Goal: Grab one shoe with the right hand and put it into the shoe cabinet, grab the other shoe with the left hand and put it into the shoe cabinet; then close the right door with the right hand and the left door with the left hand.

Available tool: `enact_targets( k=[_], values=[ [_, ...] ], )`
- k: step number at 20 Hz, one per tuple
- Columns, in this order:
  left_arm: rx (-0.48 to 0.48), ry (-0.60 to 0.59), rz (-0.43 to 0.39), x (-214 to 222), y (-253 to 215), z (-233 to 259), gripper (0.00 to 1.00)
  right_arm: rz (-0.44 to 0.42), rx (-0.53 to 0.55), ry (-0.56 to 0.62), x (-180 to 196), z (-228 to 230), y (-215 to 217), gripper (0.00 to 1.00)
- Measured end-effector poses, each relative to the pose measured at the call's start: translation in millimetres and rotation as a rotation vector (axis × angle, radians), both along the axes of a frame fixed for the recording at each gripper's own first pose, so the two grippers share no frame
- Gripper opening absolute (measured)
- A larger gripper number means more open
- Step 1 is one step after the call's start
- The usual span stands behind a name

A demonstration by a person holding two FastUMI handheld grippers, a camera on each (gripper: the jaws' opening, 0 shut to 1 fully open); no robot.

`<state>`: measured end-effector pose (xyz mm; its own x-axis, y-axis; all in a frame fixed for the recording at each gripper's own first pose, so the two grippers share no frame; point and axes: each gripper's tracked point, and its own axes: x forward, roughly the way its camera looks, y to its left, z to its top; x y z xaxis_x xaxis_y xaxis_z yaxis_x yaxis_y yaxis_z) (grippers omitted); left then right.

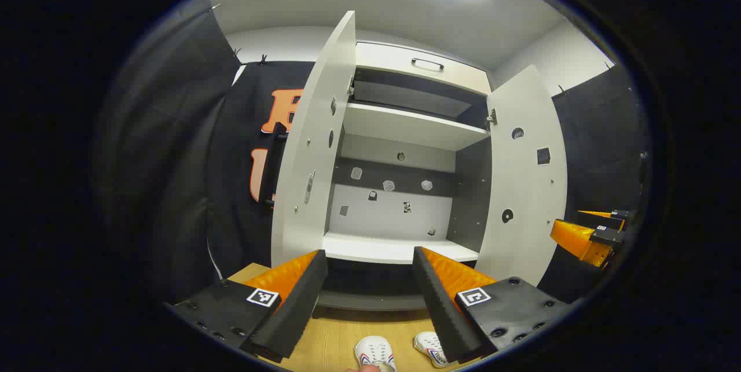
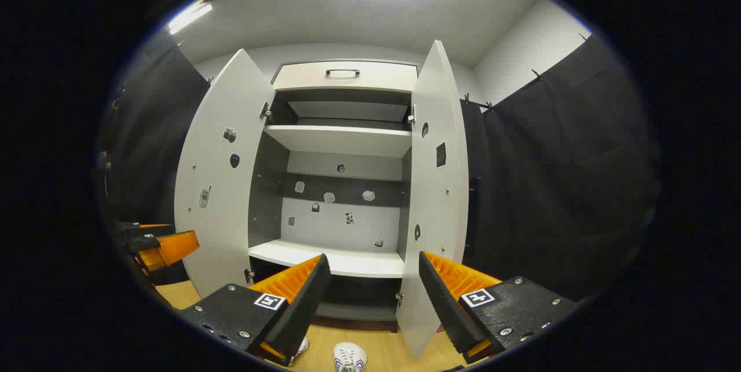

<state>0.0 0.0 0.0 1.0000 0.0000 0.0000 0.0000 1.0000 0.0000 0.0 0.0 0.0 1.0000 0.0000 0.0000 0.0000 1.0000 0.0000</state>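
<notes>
straight ahead of both grippers stands the shoe cabinet (image 1: pixel 399 187) (image 2: pixel 341 187), both doors swung wide; left door (image 1: pixel 310 152) (image 2: pixel 223 181) and right door (image 1: pixel 521 175) (image 2: pixel 437 187) both hang out toward the cameras; inner faces of the doors and the back panel carry small stickers; cabinet has an upper shelf (image 1: pixel 405 129) (image 2: pixel 341 139) and a lower shelf (image 1: pixel 393 249) (image 2: pixel 324 257), both bare; drawer with a dark handle (image 1: pixel 427 63) (image 2: pixel 342 73) sits above the upper shelf.

left gripper (image 1: pixel 370 285) sits in front of the cabinet, low, aimed at the lower shelf; jaws wide apart, nothing between them; right gripper (image 2: pixel 373 291) sits in front of the cabinet too, closer to the right door, whose lower edge shows between its fingers; jaws wide apart, holding nothing; in the left gripper view the right gripper (image 1: pixel 590 233) shows off beyond the right door; in the right gripper view the left gripper (image 2: pixel 156 245) shows off beyond the left door.

shoes are on the wooden floor (image 1: pixel 336 337) (image 2: pixel 382 349) in front of the cabinet, below the grippers; left gripper view shows two white shoes side by side, one (image 1: pixel 375 353) between the fingers and the other shoe (image 1: pixel 431 347) partly behind a finger; right gripper view shows one white shoe (image 2: pixel 349 357) at the bottom and a sliver of another (image 2: pixel 300 347) behind its finger; neither shoe touched by a gripper.
</notes>
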Motion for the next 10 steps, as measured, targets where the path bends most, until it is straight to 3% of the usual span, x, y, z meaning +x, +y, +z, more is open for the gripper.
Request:
enact_targets(
  k=[10],
  values=[
    [0.031,-0.011,0.010,-0.9,2.0,2.1,0.96,0.009,-0.007,-0.022,3.8,6.6,5.8,0.94]
  ],
)
